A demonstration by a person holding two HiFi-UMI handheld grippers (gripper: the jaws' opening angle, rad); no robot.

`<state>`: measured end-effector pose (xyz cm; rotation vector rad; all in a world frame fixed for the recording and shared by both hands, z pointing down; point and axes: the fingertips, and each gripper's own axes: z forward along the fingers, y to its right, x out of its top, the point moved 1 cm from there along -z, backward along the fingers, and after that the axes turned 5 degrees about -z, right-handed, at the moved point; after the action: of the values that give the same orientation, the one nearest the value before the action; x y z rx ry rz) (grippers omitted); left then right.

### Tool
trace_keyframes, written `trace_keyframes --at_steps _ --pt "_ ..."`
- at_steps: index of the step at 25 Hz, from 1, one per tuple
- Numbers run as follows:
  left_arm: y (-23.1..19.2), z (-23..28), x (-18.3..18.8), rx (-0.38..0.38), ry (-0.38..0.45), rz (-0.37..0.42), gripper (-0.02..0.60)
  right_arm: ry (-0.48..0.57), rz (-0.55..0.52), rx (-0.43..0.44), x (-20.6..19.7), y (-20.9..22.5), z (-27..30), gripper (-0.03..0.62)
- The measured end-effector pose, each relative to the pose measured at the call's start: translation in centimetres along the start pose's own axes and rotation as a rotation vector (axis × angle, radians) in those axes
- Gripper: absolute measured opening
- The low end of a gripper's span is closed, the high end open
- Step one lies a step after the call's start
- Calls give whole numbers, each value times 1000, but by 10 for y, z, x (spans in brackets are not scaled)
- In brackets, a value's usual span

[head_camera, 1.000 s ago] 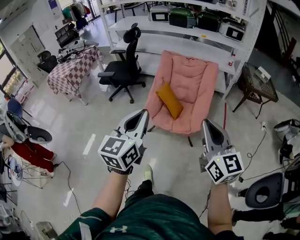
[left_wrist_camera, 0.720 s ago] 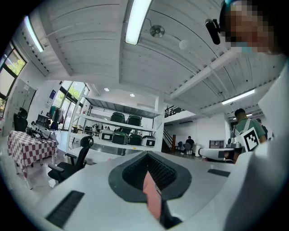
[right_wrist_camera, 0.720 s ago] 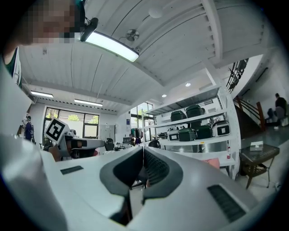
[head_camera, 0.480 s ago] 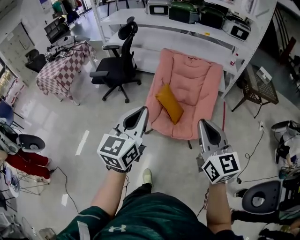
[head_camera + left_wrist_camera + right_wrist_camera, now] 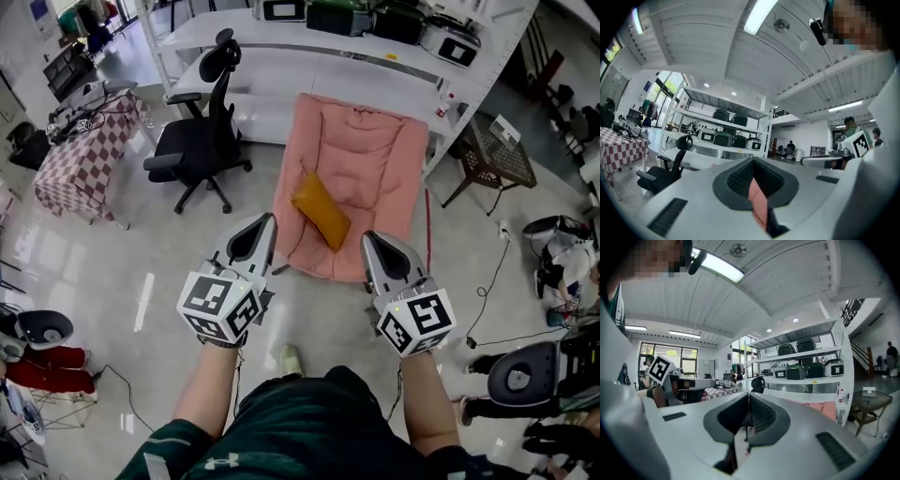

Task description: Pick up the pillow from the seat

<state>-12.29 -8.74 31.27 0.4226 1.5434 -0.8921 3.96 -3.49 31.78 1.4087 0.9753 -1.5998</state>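
Bright, even indoor light. A long white fluorescent ceiling tube [image 5: 759, 16] glares at 12 o'clock in the left gripper view, a second tube [image 5: 719, 267] at 11 o'clock in the right. The glossy pale grey floor [image 5: 141, 300] carries white streaks at 9 o'clock in the head view, and shadows are soft. Both gripper views bulge and have black corners. The left gripper [image 5: 752, 164] and right gripper [image 5: 748, 397] look slightly soft up close.

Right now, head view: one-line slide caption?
Left gripper and right gripper, jaws shut and empty, held short of the orange pillow lying on the pink chair.
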Motion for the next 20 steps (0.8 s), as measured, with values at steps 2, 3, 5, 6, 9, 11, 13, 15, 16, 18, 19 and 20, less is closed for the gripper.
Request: trace_keyframes --at_steps 2,3,5,6,9,11,13,15,16,18,19,20 --pt "-2 8 -3 -16 -16 -15 5 -18 -9 -2 -1 3 7 5" --pt "-3 12 -3 -21 -22 -16 5 -23 -11 -5 0 5 10 5" --pt "-6 18 -3 -23 -26 -14 5 -29 -17 -11 1 9 16 5" --pt "-8 21 -2 -20 -25 -14 5 -31 -22 -12 1 11 20 5" --pt "-17 31 1 -3 -23 -11 5 -35 -27 0 -3 17 34 5" --pt "-24 40 2 9 -21 -5 5 -38 -23 12 -8 24 47 5" --pt "-32 51 1 25 -18 0 5 -46 -21 26 -16 32 61 5" --pt "-44 62 -1 42 -18 -2 5 -61 -25 37 -25 41 77 5" --pt "-51 69 -4 52 -21 -4 5 -72 -28 43 -31 46 86 5" --pt "-63 84 -12 66 -31 -7 5 -98 -29 58 -44 57 105 5" --pt "-68 94 -16 71 -35 -7 5 -113 -27 68 -51 64 114 5" --pt "-71 104 -21 74 -35 -8 5 -129 -24 81 -60 72 122 5"
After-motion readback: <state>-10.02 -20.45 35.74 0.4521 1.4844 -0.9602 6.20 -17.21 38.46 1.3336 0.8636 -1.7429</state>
